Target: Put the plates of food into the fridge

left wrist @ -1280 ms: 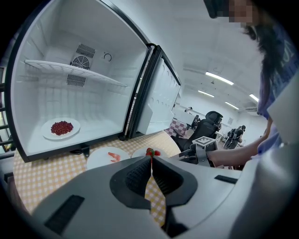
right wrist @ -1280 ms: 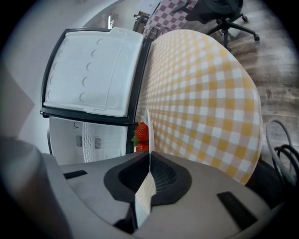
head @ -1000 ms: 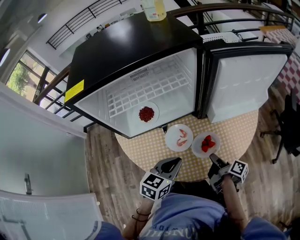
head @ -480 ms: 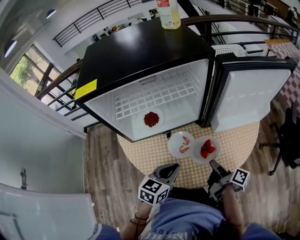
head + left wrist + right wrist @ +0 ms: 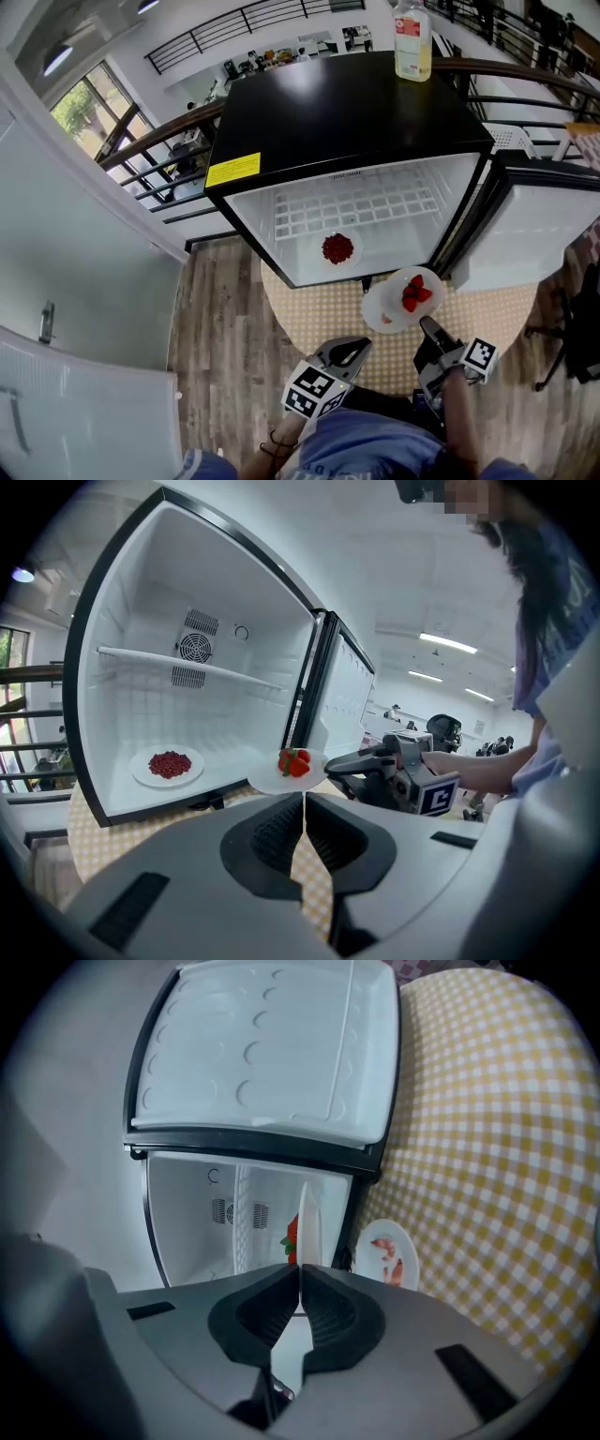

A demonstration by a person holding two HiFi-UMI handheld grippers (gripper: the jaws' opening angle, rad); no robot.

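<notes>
1. The fridge (image 5: 337, 112) stood open on the table. Its door (image 5: 539, 239) was swung wide to the right, and its wire shelf (image 5: 356, 208) sat high. That left the white floor under the shelf mostly free.
2. The table (image 5: 309, 314), covered in checked cloth, had only a narrow strip showing in front of the fridge sill.
3. A plate of red berries (image 5: 337, 249) already lay on the fridge floor, left of centre. By my reading that was one plate of three done.
4. The strawberry plate (image 5: 415, 289) was off the table, just before the sill and overlapping the shrimp plate (image 5: 377, 317) below it. The open floor to the right of the berries looked like its room. The sill and the door's hinge edge were the things to clear.
5. The shrimp plate sat on the cloth, yet to go in.
6. The right gripper (image 5: 427, 326) pinched the strawberry plate by its near rim.
7. The left gripper (image 5: 349, 345) was pressed together on nothing, low near the person and clear of the path.
</notes>
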